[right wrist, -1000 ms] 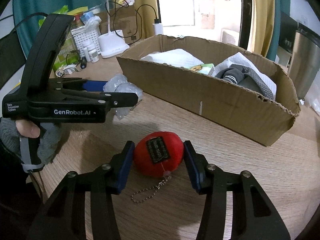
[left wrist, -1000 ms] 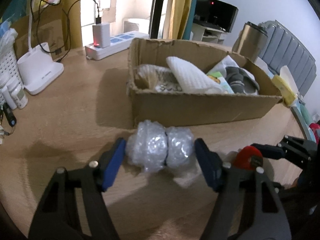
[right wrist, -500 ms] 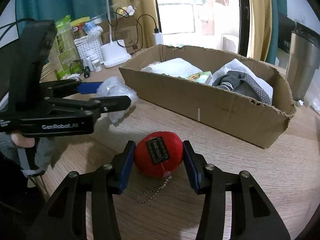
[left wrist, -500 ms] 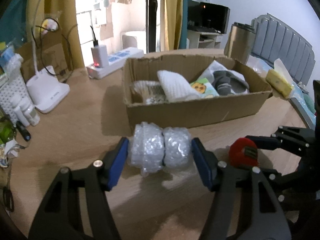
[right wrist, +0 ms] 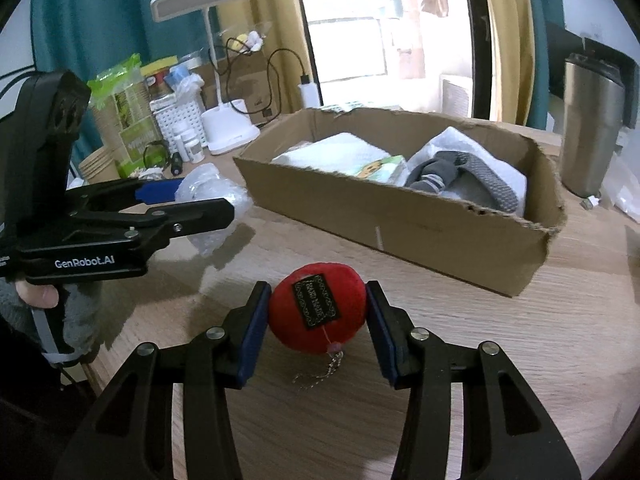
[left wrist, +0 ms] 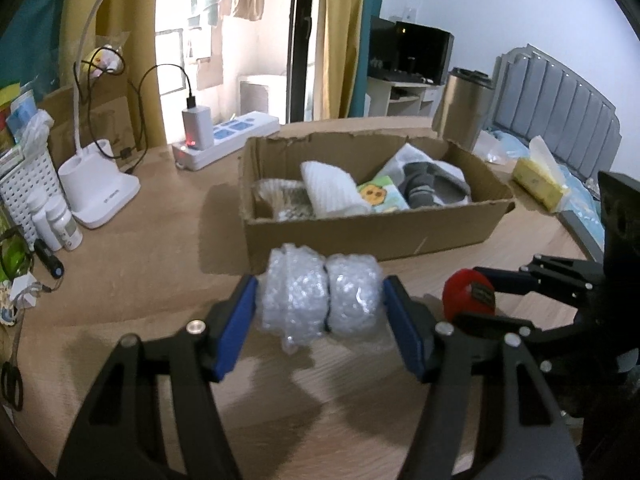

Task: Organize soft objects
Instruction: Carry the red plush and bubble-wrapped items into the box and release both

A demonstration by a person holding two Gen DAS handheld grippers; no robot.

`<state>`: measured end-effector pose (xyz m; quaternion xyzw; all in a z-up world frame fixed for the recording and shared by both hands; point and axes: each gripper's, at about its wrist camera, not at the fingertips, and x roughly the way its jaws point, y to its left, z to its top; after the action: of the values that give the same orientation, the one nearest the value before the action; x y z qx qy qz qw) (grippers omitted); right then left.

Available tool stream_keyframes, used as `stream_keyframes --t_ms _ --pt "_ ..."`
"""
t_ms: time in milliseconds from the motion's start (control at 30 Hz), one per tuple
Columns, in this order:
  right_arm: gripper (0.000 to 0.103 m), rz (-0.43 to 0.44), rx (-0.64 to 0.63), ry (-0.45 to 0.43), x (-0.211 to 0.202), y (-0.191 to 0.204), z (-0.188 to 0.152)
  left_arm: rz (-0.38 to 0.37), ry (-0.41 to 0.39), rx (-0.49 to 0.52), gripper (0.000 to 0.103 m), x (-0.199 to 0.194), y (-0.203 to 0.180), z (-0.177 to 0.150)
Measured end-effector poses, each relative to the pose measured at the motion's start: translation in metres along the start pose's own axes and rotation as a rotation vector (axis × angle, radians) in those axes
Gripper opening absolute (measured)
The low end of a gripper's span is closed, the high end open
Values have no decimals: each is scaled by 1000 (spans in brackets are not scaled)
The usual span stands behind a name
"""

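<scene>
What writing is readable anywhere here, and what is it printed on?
"GenRobot.AI": white letters on the side of the left tongs, which are shut on the bubble wrap roll.
Black tag on the red plush ball, held by the right tongs: patterned print, too blurred to read.
Green snack bag: lettering too small to read.
White lamp base: faint mark, unreadable.

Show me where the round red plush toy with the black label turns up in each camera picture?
Left wrist view: the round red plush toy sits at right, clamped in the right gripper.
Right wrist view: it is low in the centre, between the blue pads.
Shared landmark: the open cardboard box beyond it.
</scene>
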<state>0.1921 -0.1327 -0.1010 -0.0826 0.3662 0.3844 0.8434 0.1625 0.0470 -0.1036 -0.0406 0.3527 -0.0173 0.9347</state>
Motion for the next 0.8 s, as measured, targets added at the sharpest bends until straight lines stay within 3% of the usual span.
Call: stream_keyframes --t_ms 800 --pt "50 -111 28 -168 -62 -38 20 -49 -75 25 65 -12 -19 23"
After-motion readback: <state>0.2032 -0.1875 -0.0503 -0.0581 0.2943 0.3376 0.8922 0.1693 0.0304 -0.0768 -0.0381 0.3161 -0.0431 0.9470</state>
